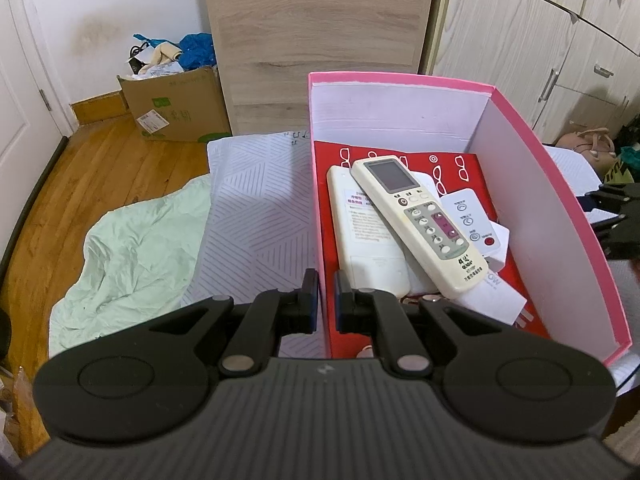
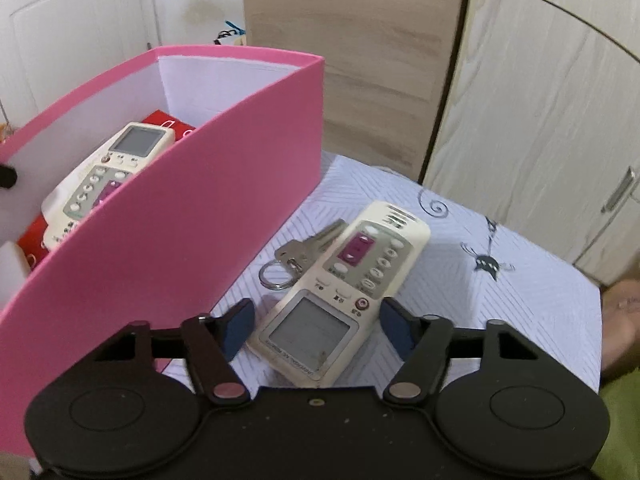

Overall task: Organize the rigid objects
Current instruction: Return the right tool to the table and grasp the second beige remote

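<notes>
The right claw (image 2: 314,330) stood half spread, and its 2 blue pads (image 2: 240,326) lay on either side of the screen end of a cream rectangular plastic remote control (image 2: 340,292). In the right wrist view a small gap seemed to remain at each pad, so I judged that nothing was pinched yet. The remote lay flat on the quilted white bed cover (image 2: 500,312), screen end nearest the claw. Its long axis ran away from the claw and leaned to the right, so the pads faced its 2 long sides. This was the relation that the coming squeeze depended on. A bunch of silver metal keys on a ring (image 2: 296,258) lay just beside the remote's left edge, perhaps touching it.

The left claw (image 1: 327,300) was pressed together on the near left wall of the open pink cardboard box (image 1: 576,216), with 1 pad outside and 1 inside. I judged that it steadied the box.

Inside the box, a second cream remote with a purple panel (image 1: 420,216) lay across a white flat remote (image 1: 360,232), and a small white remote with a red button (image 1: 472,220) sat to their right. The right hand was clearly the nearer one to the loose remote.
</notes>
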Demonstrator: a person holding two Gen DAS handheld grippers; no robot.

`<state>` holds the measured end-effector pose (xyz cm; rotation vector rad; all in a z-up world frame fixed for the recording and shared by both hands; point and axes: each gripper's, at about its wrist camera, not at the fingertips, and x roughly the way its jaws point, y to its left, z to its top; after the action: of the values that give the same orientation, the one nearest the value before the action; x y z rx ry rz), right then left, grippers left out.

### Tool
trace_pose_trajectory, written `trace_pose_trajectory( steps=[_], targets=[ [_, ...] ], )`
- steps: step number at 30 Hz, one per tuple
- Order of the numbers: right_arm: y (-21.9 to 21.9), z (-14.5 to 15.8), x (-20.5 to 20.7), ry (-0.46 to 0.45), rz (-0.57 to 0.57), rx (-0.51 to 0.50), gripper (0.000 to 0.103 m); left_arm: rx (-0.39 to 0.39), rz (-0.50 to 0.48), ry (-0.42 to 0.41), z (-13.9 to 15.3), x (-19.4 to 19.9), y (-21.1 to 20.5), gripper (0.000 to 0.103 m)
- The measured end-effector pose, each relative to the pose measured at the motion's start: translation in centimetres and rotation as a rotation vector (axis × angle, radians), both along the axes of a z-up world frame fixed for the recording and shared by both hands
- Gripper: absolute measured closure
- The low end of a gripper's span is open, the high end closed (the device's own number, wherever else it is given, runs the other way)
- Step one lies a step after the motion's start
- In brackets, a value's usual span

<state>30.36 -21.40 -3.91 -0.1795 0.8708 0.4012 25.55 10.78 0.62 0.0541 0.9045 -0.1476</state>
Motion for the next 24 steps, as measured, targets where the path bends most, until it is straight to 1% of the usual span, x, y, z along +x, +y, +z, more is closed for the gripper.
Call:
trace_pose_trajectory(
  steps=[1,2,3,4,5,6,7,9,11,12,13,15,20,21,22,24],
  targets=[
    [-0.3,0.5,0.0,0.032,0.029,0.020,0.089,0.001,-0.001,0.000,0.0,0.0,0.0,0.096],
    [-0.8,0.8,-0.1,0.065,0.035,0.050,0.091,0.001,-0.002,0.000,0.0,0.0,0.0,0.096],
    [-1.1,0.9,-0.1,0.096,0.017,0.070,0.090,0.002,-0.003,-0.001,0.0,0.0,0.0,0.096],
    [-1.5,0.9,-0.1,0.115,-0.006,0.078,0.087,0.003,-0.002,-0.001,0.0,0.0,0.0,0.096],
    [-1.6,0.9,-0.3,0.101,-0.011,0.078,0.084,0.002,-0.003,-0.001,-0.1,0.0,0.0,0.096],
    [-1.5,0.9,-0.5,0.075,-0.016,0.068,0.073,0.002,-0.003,0.000,-0.1,0.1,0.0,0.096],
    [-1.4,0.8,-0.5,0.051,-0.026,0.049,0.057,0.002,-0.003,0.000,-0.1,0.1,0.0,0.096],
    [-1.1,0.5,-0.4,0.032,-0.036,0.037,0.051,0.003,-0.003,-0.001,-0.1,0.0,0.0,0.096],
    [-1.0,0.2,0.0,0.035,-0.045,0.056,0.043,0.007,-0.004,-0.002,-0.2,0.0,0.0,0.096],
    [-1.1,0.0,0.2,0.029,-0.057,0.060,0.032,0.009,-0.003,-0.002,-0.2,0.0,-0.1,0.096],
    [-1.0,-0.4,0.4,0.014,-0.076,0.058,0.027,0.010,-0.003,-0.002,-0.2,0.1,-0.2,0.096],
    [-0.7,-1.1,1.2,0.013,-0.096,0.041,0.024,0.010,-0.003,-0.002,-0.2,0.1,-0.2,0.095],
    [-1.1,-1.8,2.3,0.028,-0.130,0.081,0.023,0.011,-0.004,-0.003,-0.2,0.0,-0.2,0.095],
    [-1.3,-1.8,2.4,0.026,-0.129,0.083,0.025,0.010,-0.003,-0.003,-0.2,0.0,-0.2,0.095],
    [-1.4,-1.7,2.4,0.036,-0.115,0.090,0.035,0.009,-0.003,-0.002,-0.2,0.0,-0.3,0.095],
    [-1.6,-1.2,2.3,0.078,-0.131,0.084,0.040,0.009,-0.003,-0.002,-0.2,0.0,-0.3,0.095]
  ],
)
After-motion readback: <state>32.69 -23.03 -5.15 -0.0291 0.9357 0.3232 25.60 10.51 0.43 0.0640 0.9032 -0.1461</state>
